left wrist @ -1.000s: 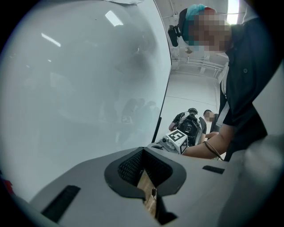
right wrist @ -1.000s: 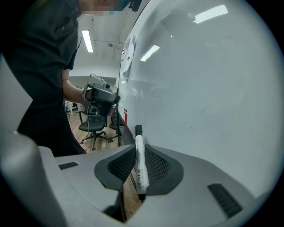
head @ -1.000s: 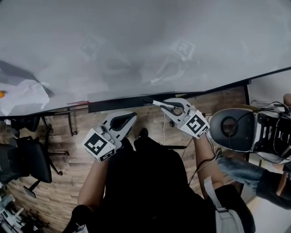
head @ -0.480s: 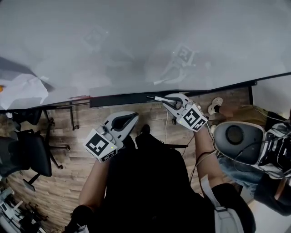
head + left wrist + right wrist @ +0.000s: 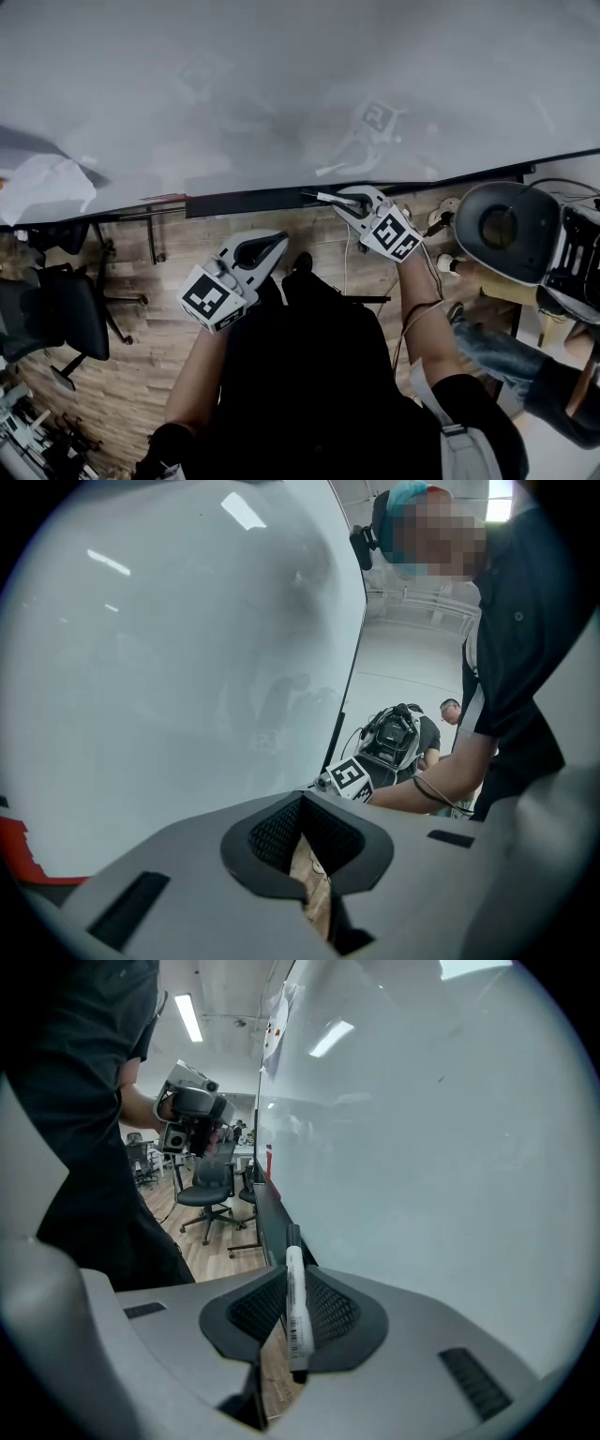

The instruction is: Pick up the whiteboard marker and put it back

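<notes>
The marker (image 5: 293, 1288) is clamped in the right tongs (image 5: 287, 1316), held close beside the whiteboard (image 5: 422, 1147), above its tray (image 5: 269, 1218). The left tongs (image 5: 314, 869) are drawn nearly together, with nothing gripped.

Black office chair (image 5: 52, 323) on wood-plank floor (image 5: 141, 375) at left, creased white sheet (image 5: 45, 186) at far left edge, thin white cable (image 5: 345, 265) over the floor, another person's round grey camera rig (image 5: 511, 230) at right

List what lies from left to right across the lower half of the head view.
Chair → left gripper → right gripper, holding the marker → grey round device.
</notes>
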